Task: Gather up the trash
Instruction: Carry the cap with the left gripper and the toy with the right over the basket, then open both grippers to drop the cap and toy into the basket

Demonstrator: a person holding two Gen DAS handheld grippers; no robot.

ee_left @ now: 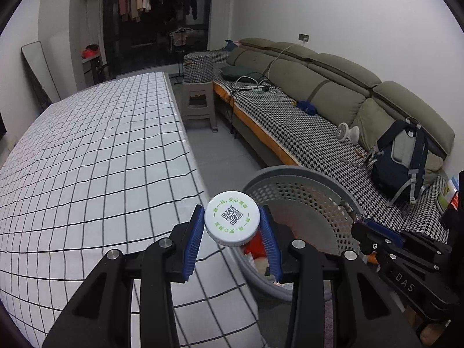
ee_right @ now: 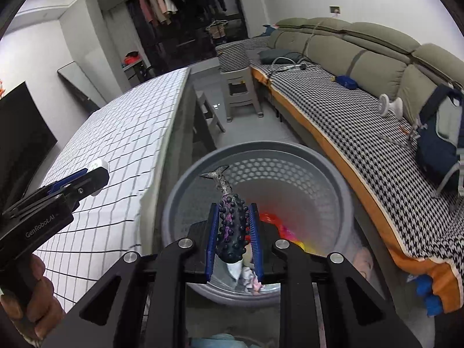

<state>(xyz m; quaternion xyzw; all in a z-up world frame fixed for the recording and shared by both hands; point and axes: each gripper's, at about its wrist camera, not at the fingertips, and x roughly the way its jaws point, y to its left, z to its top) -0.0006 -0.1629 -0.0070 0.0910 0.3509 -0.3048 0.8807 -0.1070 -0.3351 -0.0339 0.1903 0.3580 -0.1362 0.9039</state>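
While left fingers (ee_left: 232, 226) clamp a white cap (ee_left: 232, 218), right fingers (ee_right: 234, 226) pinch what looks like a knobbly wrapper (ee_right: 233, 232).

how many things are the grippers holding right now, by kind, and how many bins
White bottle cap with QR code, held by the left gripper: 1
Dark knobbly fish-shaped toy, held by the right gripper: 1
Grey perforated bin: 1
Total: 3
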